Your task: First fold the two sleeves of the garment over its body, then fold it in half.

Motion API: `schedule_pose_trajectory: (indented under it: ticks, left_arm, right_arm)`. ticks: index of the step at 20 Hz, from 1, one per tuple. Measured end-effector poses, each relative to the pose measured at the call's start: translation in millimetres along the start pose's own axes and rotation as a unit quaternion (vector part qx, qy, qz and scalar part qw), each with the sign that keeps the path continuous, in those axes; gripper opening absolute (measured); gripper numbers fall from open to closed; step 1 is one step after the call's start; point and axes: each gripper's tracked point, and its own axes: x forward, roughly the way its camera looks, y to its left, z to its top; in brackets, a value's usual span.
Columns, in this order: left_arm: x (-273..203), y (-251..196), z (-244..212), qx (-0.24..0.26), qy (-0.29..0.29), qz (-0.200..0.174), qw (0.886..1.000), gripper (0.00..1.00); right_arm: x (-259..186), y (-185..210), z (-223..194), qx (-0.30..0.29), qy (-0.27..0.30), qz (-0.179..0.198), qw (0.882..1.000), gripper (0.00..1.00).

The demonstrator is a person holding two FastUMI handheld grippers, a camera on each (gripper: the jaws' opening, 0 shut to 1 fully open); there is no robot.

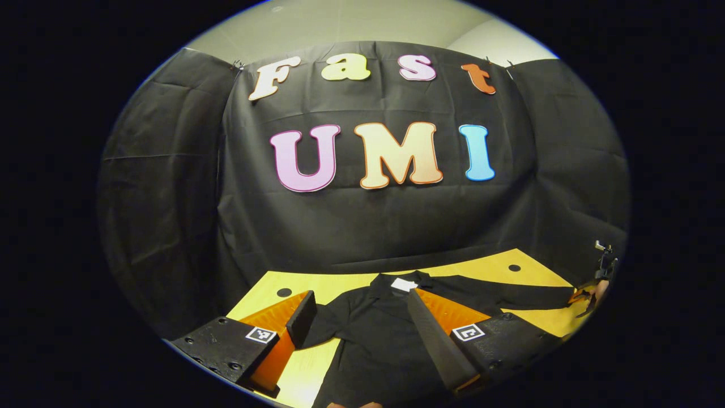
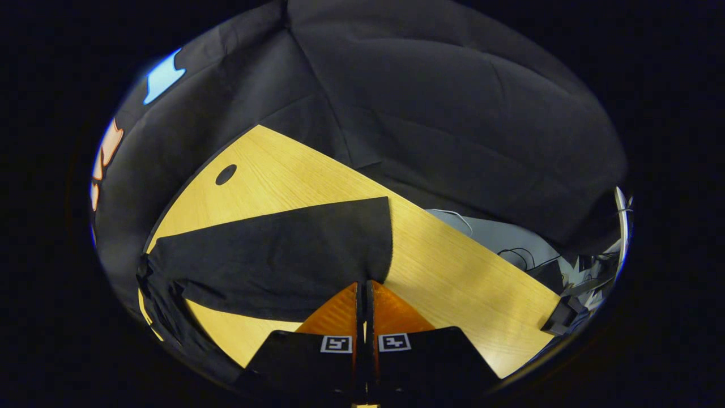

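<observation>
Writing: a white neck label is showing at the collar of the black garment, too small to read. Square black-and-white markers are sitting on both claws' bodies; no legible text.

My left claw is hanging spread wide above the counter, holding nothing. The garment is lying flat on the counter directly ahead of and below it, collar at the far end, body running toward me between the two fingers. One sleeve is stretching out to the far right of this claw, across the long axis of the body.

In the right gripper view, my right claw is pressed together, fingers meeting at the cuff edge of that sleeve; I cannot tell whether cloth is caught between them. The sleeve is lying flat, running from the claw tips away to the left.

The right gripper view is also showing cables and floor beyond the counter's edge, right of the claw. The left gripper view is showing the right claw far off at the sleeve's end.
</observation>
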Motion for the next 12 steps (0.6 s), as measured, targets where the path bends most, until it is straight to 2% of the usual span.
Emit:
schedule_pose_trajectory:
  ticks: [2,5,8,11,12]
  left_arm:
    - [-2.2,9.0,-3.9,-0.004,0.004,0.01,1.0,0.99]
    - [-5.6,27.4,-6.1,-0.011,0.006,0.027,1.0,0.99]
    - [-9.6,48.1,-10.8,-0.016,0.008,0.044,0.999,0.99]
    - [-13.3,68.7,-16.2,-0.024,0.012,0.061,0.998,0.99]
    - [-15.8,75.0,-18.8,-0.026,0.012,0.067,0.997,0.99]
  right_arm:
    - [-9.2,3.3,0.3,-0.011,-0.004,0.003,1.0,0.02]
    - [-27.1,26.6,10.3,-0.023,-0.018,0.028,0.999,0.0]
    - [-49.9,62.3,22.7,-0.074,-0.04,0.057,0.995,0.02]
    - [-74.1,123.5,29.6,-0.134,-0.058,0.094,0.985,0.0]
    - [-79.8,147.3,27.4,-0.149,-0.061,0.11,0.981,0.02]
